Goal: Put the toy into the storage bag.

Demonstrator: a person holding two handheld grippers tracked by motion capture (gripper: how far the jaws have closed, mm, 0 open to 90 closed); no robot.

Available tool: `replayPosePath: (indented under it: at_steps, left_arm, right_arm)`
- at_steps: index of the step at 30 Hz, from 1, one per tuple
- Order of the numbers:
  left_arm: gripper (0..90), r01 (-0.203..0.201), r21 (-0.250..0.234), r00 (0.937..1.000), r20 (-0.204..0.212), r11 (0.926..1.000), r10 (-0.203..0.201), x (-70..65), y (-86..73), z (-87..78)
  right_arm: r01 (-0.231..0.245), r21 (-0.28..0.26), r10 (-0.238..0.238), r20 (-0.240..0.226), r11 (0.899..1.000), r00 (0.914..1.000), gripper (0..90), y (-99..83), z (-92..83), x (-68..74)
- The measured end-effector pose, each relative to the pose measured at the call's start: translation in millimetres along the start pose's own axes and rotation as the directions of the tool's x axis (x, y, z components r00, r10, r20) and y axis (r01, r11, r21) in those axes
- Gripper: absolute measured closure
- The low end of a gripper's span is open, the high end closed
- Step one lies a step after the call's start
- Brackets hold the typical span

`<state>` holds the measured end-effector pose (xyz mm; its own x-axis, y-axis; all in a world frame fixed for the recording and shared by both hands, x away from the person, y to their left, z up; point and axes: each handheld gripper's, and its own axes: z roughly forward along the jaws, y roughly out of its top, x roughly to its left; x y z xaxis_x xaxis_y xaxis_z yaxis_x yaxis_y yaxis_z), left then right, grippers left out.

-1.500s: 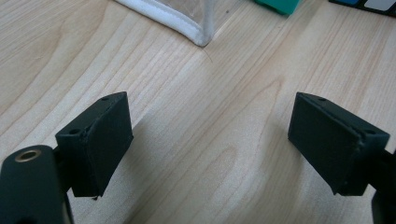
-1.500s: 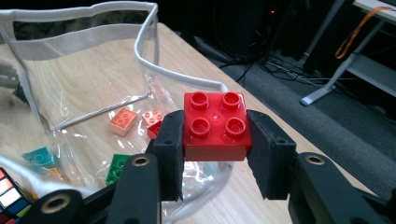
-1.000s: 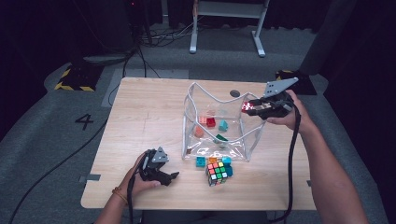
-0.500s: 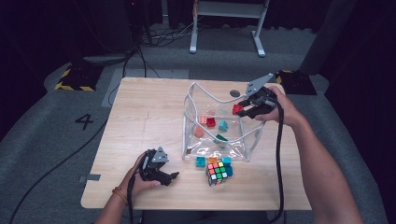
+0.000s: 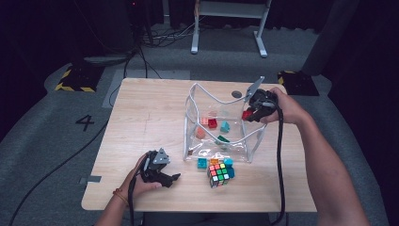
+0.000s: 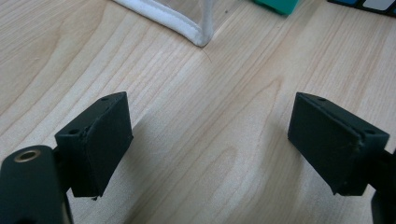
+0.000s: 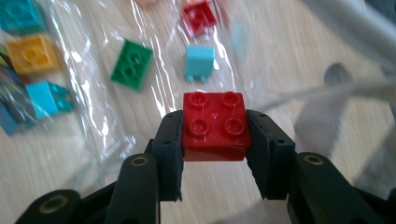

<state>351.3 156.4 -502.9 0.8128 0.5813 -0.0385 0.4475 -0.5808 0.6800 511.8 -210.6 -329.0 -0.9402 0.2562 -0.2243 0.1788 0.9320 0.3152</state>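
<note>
My right gripper is shut on a red four-stud brick, held over the right rim of a clear plastic bag with white edging. The same right gripper and its red brick hang at the bag's upper right edge in the high view. Inside the bag lie a green brick, a light blue brick and another red brick. My left gripper rests on the table near the front left, and in the left gripper view the gripper stands open over bare wood.
A Rubik's cube sits in front of the bag with teal, orange and blue bricks beside it. The wooden table has free room on its left half. Cables trail across the grey floor.
My right gripper has carried the red brick leftward and a little down, from beyond the bag's right side to its rim. The left gripper has stayed put.
</note>
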Motion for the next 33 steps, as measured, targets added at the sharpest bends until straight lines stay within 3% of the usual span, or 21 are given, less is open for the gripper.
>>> replayPosePath:
  at_steps: [1, 4, 9, 15, 19, 21, 22, 23, 27, 28, 29, 32, 33]
  left_arm:
    - [13.7, 0.0, 0.0, 1.0, 0.0, 1.0, 0.0, 0.0, 0.0, 0.0]
    - [13.5, 0.002, 0.0, 1.0, 0.005, 1.0, -0.002, 0.0, 0.1, 0.2]
    - [13.6, 0.001, 0.0, 1.0, 0.003, 1.0, -0.001, 0.1, 0.1, 0.2]
    - [13.5, 0.002, 0.0, 1.0, 0.004, 1.0, -0.002, 0.0, 0.1, 0.2]
    - [13.6, -0.002, 0.001, 1.0, 0.0, 1.0, 0.002, 0.1, 0.2, 0.1]
    - [13.6, -0.002, 0.001, 1.0, 0.0, 1.0, 0.002, 0.1, 0.2, 0.1]
    - [13.6, -0.002, 0.001, 1.0, 0.0, 1.0, 0.002, 0.1, 0.2, 0.1]
    - [13.6, -0.001, 0.001, 1.0, 0.0, 1.0, 0.001, 0.1, 0.2, 0.1]
    - [13.6, -0.001, 0.001, 1.0, 0.0, 1.0, 0.001, 0.0, 0.2, 0.1]
    - [13.6, -0.001, 0.001, 1.0, 0.0, 1.0, 0.001, 0.0, 0.2, 0.1]
    - [13.6, -0.002, 0.001, 1.0, -0.001, 1.0, 0.002, 0.0, 0.2, 0.1]
    - [13.6, -0.002, 0.001, 1.0, -0.001, 1.0, 0.002, 0.0, 0.1, 0.1]
    - [13.6, -0.001, 0.001, 1.0, -0.001, 1.0, 0.001, 0.0, 0.1, 0.1]
  right_arm:
    - [0.0, 0.0, 0.0, 0.0, 1.0, 1.0, 59.6, 0.0, 0.0, 0.0]
    - [0.0, 0.071, -0.002, 0.02, 0.997, 0.9998, 59.6, -9.4, -1.7, -2.6]
    - [0.003, 0.117, -0.006, 0.018, 0.993, 0.9998, 59.6, -10.8, -3.7, -1.0]
    - [0.005, 0.095, -0.008, 0.033, 0.996, 0.9994, 59.4, -12.2, -4.6, 1.4]
    - [-0.012, -0.035, 0.013, 0.016, 0.999, 0.9998, 59.4, -19.2, -11.0, 3.1]
    - [-0.022, -0.104, 0.024, 0.017, 0.994, 0.9996, 58.5, -22.5, -15.0, 3.4]
    - [-0.022, -0.104, 0.024, 0.017, 0.994, 0.9996, 58.5, -22.5, -15.0, 3.4]
    - [-0.033, -0.183, 0.036, 0.014, 0.983, 0.9993, 58.2, -27.0, -18.8, 3.0]
    - [-0.074, -0.219, 0.075, -0.007, 0.973, 0.9972, 57.7, -32.9, -23.0, 5.9]
    - [-0.061, -0.207, 0.066, 0.016, 0.976, 0.9977, 55.3, -34.0, -23.6, 6.5]
    - [-0.085, -0.208, 0.091, 0.02, 0.974, 0.9956, 53.6, -35.2, -23.6, 6.8]
    - [-0.056, -0.242, 0.068, 0.041, 0.969, 0.9968, 53.4, -37.3, -24.8, 5.9]
    - [-0.095, -0.269, 0.111, 0.042, 0.958, 0.993, 52.5, -39.9, -30.7, 9.5]
